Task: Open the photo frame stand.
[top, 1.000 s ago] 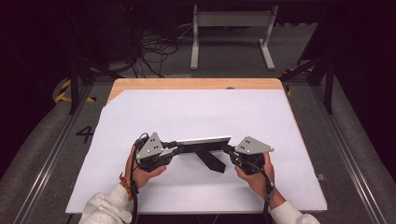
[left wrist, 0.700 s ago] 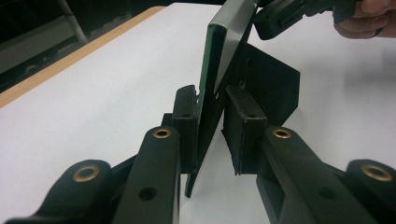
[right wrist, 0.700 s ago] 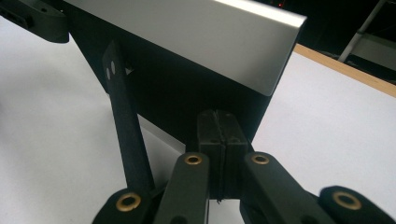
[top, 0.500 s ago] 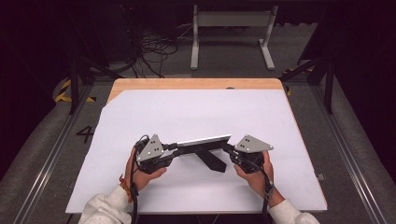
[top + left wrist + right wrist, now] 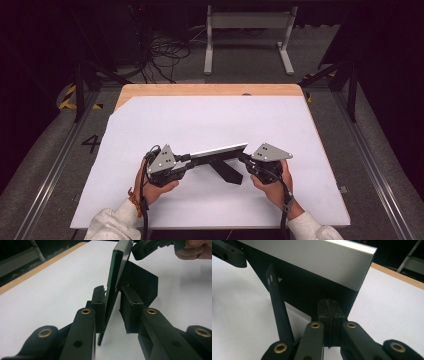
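Observation:
A long thin panel (image 5: 215,151) with a silver face and a green edge spans the gap between my two grippers, just above the white table sheet (image 5: 200,120). A black bracket (image 5: 227,169) hangs from it down to the sheet. My left gripper (image 5: 187,159) is shut on the panel's left end; in the left gripper view its jaws (image 5: 112,302) stand on either side of the upright green edge (image 5: 117,265). My right gripper (image 5: 245,159) is shut on the right end, its pads (image 5: 328,307) pressed together at the lower edge of the panel (image 5: 312,260).
The white sheet covers a wooden tabletop (image 5: 210,90) whose bare edge runs along the back. Beyond it are floor cables (image 5: 165,55) and a white metal stand (image 5: 250,25). Dark rails flank the table on both sides.
The panel's right end has risen slightly, so it tilts up to the right. Both hands have barely moved.

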A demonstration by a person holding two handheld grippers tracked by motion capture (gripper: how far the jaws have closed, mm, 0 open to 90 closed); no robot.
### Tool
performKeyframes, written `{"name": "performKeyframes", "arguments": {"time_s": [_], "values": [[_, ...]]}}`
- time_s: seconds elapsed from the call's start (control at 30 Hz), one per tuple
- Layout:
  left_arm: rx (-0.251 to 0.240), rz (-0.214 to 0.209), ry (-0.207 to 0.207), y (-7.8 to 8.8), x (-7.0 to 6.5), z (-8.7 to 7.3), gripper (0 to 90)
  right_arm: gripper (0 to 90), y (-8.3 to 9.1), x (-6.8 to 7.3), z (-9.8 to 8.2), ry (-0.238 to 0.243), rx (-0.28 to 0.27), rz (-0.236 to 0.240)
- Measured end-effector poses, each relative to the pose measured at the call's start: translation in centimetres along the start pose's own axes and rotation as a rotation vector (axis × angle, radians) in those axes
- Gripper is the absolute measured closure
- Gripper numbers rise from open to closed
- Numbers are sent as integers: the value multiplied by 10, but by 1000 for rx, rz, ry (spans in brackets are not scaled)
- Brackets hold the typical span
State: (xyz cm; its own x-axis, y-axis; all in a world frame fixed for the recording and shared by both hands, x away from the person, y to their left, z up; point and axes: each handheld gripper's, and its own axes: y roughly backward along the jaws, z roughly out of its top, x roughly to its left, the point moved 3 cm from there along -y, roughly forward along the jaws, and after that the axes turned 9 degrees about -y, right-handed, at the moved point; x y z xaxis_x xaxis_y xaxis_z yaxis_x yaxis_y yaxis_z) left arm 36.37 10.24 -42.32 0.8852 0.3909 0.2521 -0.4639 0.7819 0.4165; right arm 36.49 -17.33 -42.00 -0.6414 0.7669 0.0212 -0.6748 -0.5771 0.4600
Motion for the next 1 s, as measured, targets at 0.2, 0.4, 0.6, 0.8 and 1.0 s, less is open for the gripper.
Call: {"name": "performKeyframes", "arguments": {"time_s": [0.2, 0.4, 0.6, 0.8, 1.0], "values": [[2, 0, -9, 1, -2, 0, 736, 900, 1, 0, 2, -1, -7, -4], [4, -3, -9, 2, -6, 0, 736, 900, -1, 1, 5, -1, -15, 1], [9, 3, -9, 2, -7, 0, 754, 900, -4, 3, 6, 11, -14, 6], [-3, -12, 9, 0, -6, 0, 769, 900, -5, 1, 7, 5, -16, 10], [-2, -31, 0, -2, -9, 1, 784, 900, -7, -1, 8, 6, -15, 2]]}}
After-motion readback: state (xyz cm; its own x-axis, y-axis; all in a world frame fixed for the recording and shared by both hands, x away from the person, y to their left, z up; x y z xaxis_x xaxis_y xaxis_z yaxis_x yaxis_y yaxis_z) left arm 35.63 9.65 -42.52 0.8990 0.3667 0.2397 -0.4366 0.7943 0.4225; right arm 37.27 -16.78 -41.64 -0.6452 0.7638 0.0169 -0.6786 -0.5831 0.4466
